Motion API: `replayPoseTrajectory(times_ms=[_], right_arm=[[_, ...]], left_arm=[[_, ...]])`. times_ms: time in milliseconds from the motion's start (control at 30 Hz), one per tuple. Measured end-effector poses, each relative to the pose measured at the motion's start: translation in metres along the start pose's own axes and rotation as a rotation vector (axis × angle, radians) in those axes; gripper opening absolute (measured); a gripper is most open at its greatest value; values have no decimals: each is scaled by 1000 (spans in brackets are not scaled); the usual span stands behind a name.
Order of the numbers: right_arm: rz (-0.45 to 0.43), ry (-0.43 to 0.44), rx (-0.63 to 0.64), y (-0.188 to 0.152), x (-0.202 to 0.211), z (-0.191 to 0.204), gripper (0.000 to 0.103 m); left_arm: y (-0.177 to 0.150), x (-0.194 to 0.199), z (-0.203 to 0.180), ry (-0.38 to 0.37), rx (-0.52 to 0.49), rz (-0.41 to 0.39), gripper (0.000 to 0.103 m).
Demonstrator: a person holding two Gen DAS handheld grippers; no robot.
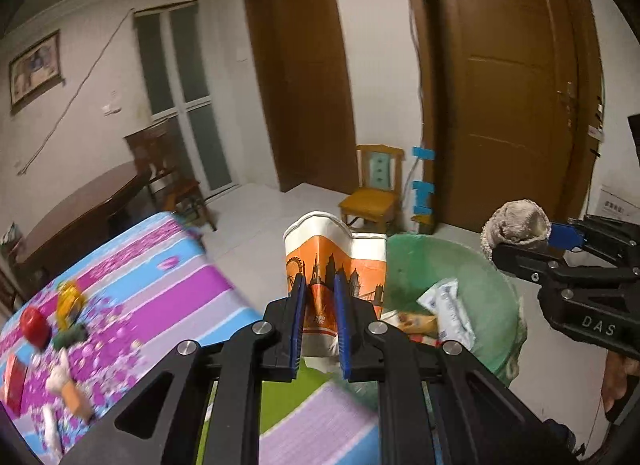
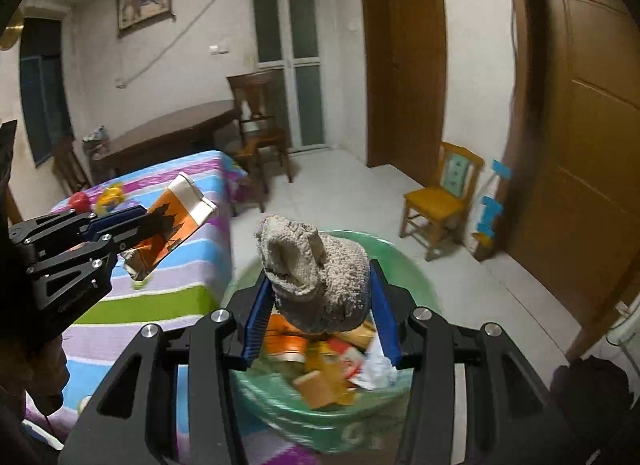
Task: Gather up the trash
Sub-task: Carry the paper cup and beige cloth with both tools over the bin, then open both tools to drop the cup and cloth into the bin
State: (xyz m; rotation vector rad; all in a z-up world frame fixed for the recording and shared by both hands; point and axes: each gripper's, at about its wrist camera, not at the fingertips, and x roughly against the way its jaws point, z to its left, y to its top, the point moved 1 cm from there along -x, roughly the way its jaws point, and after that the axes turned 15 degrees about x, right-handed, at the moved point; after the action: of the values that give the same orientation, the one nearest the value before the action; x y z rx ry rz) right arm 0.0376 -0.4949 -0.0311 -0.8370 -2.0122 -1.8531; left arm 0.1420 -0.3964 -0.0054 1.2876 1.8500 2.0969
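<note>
Left gripper (image 1: 320, 321) clamped narrow on crushed orange-and-white paper cup (image 1: 334, 261); right gripper (image 2: 320, 313) clamping grey wadded cloth (image 2: 316, 281). Green-lined trash bin (image 1: 480, 289) at three o'clock of cup.

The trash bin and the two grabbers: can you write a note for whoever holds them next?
Left gripper: shut on a squashed orange-and-white paper cup with a city skyline print, held near the bin's edge, next to the striped cloth-covered table.
Right gripper: shut on a grey, wadded knitted cloth, held above the bin.
The green round plastic trash bin stands on the floor beside the table and already holds wrappers and cartons.
Left to do: drop the cup and the cloth in. Small things remain on the table; they are too blurred to tell whether they are trash.
</note>
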Motion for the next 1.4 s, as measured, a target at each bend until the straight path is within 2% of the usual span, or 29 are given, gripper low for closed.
replayPoseTrajectory(times_ms=[200, 333, 700, 800, 833, 900, 1100, 1400], right_arm=[[34, -25, -28, -8, -9, -26, 44], [44, -24, -34, -10, -14, -29, 44], [61, 4, -31, -3, -30, -34, 45], [88, 7, -26, -2, -42, -38, 52], [93, -10, -33, -3, -45, -40, 60], [96, -11, -50, -6, -49, -44, 61], [76, -18, -64, -8, -45, -45, 61], [36, 1, -44, -1, -36, -26, 61]], left_arm=[[4, -23, -26, -31, -40, 6, 16], [1, -36, -35, -36, -54, 18, 16], [-4, -61, -37, -55, -55, 60, 16], [-3, -73, -35, -103, -51, 97, 17], [-3, -80, -35, -112, -59, 117, 18], [-4, -87, -33, -94, -62, 127, 23], [-13, -96, -22, -55, -30, 155, 23], [-21, -79, 6, -34, 17, 140, 24]])
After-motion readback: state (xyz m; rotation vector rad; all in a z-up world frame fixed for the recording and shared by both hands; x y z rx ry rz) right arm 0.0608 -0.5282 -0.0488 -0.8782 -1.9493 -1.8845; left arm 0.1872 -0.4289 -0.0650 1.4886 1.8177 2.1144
